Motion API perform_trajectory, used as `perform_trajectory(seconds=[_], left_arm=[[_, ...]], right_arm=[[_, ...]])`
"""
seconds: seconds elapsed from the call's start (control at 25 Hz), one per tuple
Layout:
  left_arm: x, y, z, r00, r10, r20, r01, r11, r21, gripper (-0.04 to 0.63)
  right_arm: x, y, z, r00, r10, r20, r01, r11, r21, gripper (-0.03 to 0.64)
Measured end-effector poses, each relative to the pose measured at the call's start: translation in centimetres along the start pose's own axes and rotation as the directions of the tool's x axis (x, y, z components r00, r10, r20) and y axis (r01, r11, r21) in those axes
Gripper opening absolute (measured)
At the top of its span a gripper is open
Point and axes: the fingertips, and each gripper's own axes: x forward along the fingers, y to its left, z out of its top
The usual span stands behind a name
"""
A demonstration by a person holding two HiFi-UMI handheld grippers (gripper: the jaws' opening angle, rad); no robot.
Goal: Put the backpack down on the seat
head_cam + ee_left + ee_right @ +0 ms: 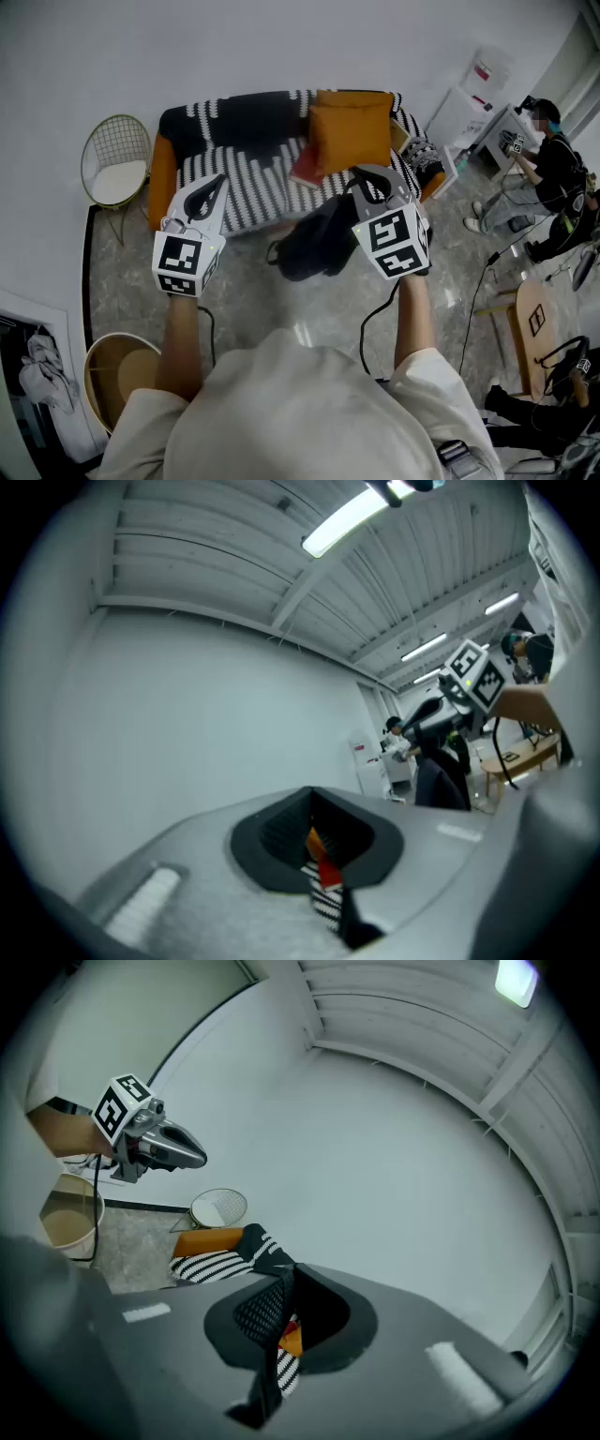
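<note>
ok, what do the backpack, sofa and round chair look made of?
The backpack: matte black fabric, likely synthetic; it slumps softly. The sofa: woven-looking upholstery, black-and-white stripes, orange arms; no sheen. The round chair: thin gold-coloured metal wire, see-through back, with a white seat pad, probably fabric.

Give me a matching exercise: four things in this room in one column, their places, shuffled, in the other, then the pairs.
1. backpack
2. orange cushion
3. wire chair
4. round basket

A. beside the left end of the striped sofa
B. on the sofa
C. on the floor by the person's left arm
D. hanging from the shut right tongs

Pairs: 1-D, 2-B, 3-A, 4-C.
</note>
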Motion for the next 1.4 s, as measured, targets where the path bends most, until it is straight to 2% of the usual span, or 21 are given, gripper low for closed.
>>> perform_trajectory(seconds=[0.32, 0.64, 0.8, 1.04, 1.28, 1.4], left_arm=[[0.4, -0.1, 0.1, 1.000, -0.011, 0.006, 0.011, 1.000, -0.013, 0.003], [1.5, -2.3, 0.9, 1.000, -0.009, 0.008, 0.009, 1.000, -0.017, 0.003], [2.2, -4.2, 0.9, 1.000, -0.008, -0.001, 0.008, 1.000, -0.009, 0.003], [2.4, -6.5, 0.7, 0.999, 0.028, -0.020, -0.028, 1.000, -0.013, 0.003], [3.6, -9.1, 0.4, 0.998, 0.038, -0.053, -0.038, 0.999, -0.002, 0.003], [4.6, -8.6, -0.4, 0.997, 0.038, -0.064, -0.038, 0.999, -0.006, 0.003]], right_arm=[[0.1, -0.5, -1.2, 1.000, -0.015, -0.010, 0.016, 0.999, 0.045, 0.006], [-0.4, -1.5, -2.7, 0.999, 0.021, 0.024, -0.023, 0.996, 0.087, 0.006], [-0.5, -2.0, -3.7, 0.996, 0.065, 0.059, -0.072, 0.989, 0.126, 0.006], [-1.3, -3.0, -5.1, 0.990, 0.102, 0.095, -0.115, 0.983, 0.140, 0.006], [-0.1, -4.1, -7.6, 0.987, 0.140, 0.080, -0.149, 0.981, 0.127, 0.006], [1.2, -4.5, -8.7, 0.988, 0.142, 0.064, -0.150, 0.978, 0.143, 0.006]])
